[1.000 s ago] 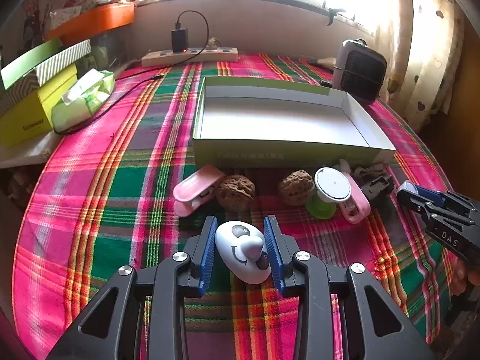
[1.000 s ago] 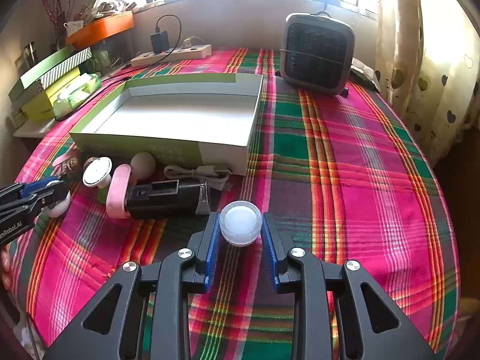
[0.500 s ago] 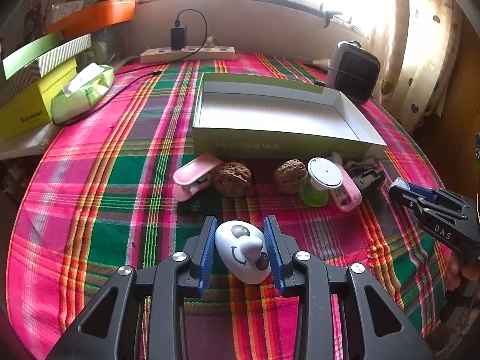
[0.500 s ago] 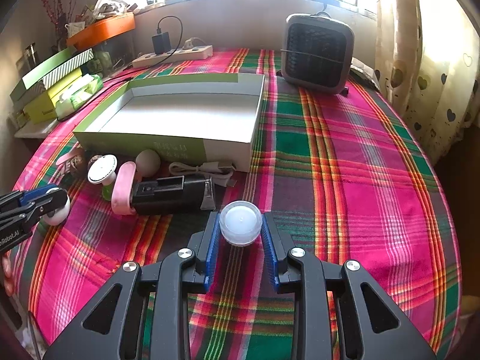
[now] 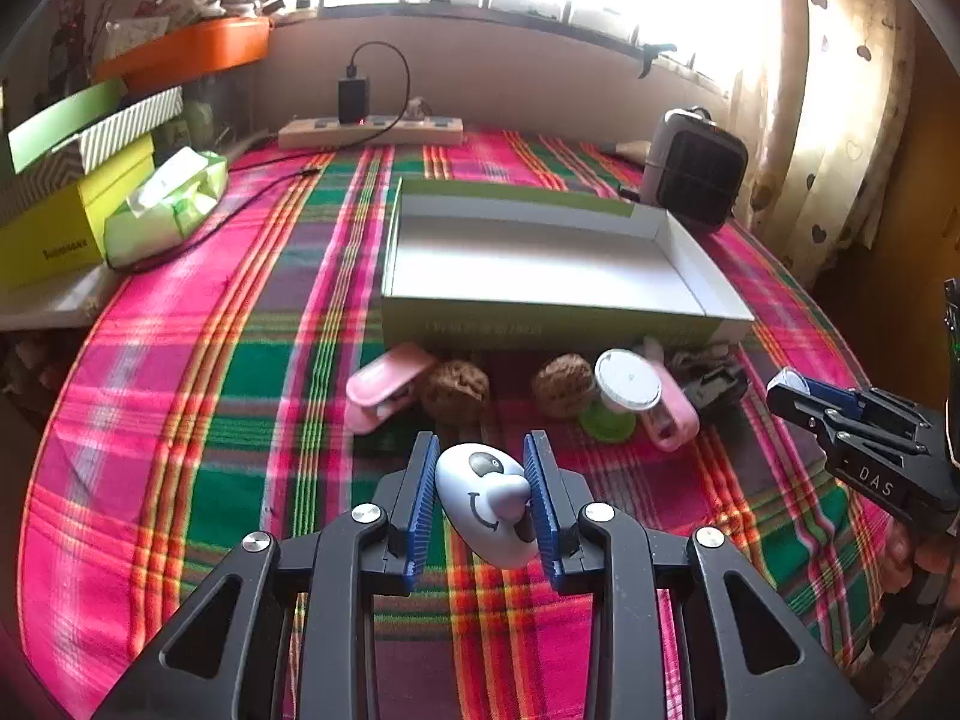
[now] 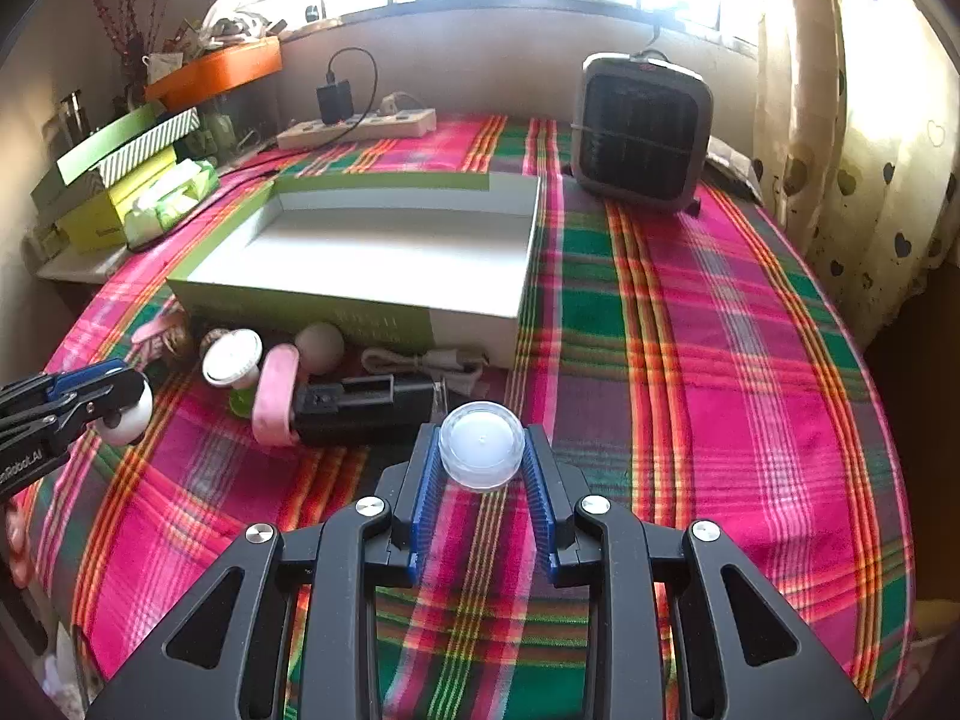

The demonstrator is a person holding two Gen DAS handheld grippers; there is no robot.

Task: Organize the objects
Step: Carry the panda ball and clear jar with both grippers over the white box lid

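A white egg-shaped toy with a painted face [image 5: 486, 504] sits between the blue pads of my left gripper [image 5: 480, 441]. Its jaws are closing and both pads touch the toy's sides. In the right wrist view the left gripper [image 6: 120, 396] comes in from the left edge with the white toy [image 6: 129, 420] at its tip. My right gripper [image 6: 480, 429] is shut on a small clear round pot [image 6: 480, 447] just above the plaid cloth. An open green-and-white box [image 5: 540, 324] lies further back.
Along the box's front wall lie a pink clip [image 5: 384, 387], two walnuts [image 5: 456, 390], a white-capped green piece [image 5: 624, 387], another pink clip [image 6: 273, 396], a black device [image 6: 360, 411] and a white cable [image 6: 420, 360]. A grey heater [image 6: 642, 126] and a power strip [image 6: 360, 126] stand behind.
The left gripper's pads have drawn in against the white toy, and its view has lifted slightly off the table. The right gripper and its pot look the same.
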